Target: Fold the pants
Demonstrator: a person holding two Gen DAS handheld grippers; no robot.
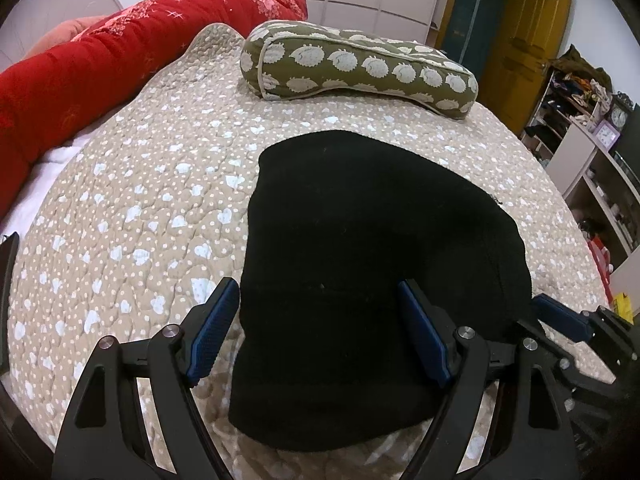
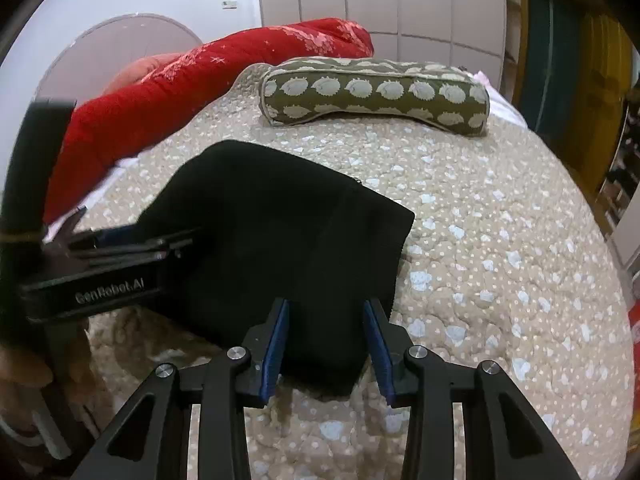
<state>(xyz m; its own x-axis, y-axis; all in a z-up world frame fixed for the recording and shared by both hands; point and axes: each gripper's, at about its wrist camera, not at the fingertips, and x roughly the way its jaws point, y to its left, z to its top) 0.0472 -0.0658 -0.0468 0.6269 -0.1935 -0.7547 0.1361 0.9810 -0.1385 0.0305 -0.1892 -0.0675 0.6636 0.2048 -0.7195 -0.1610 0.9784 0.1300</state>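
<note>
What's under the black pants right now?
The black pants lie folded flat on the beige quilt, which shows all around them. Whatever sits directly beneath the fabric is covered. Both grippers, left and right, are open.

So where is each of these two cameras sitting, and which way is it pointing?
Left wrist: on the left gripper, looking along its open fingers over the black pants; the right gripper shows at the right edge.
Right wrist: on the right gripper, open, over the pants' near corner; the left gripper shows at left.
Both share: pants, quilt, green pillow, red blanket.
</note>
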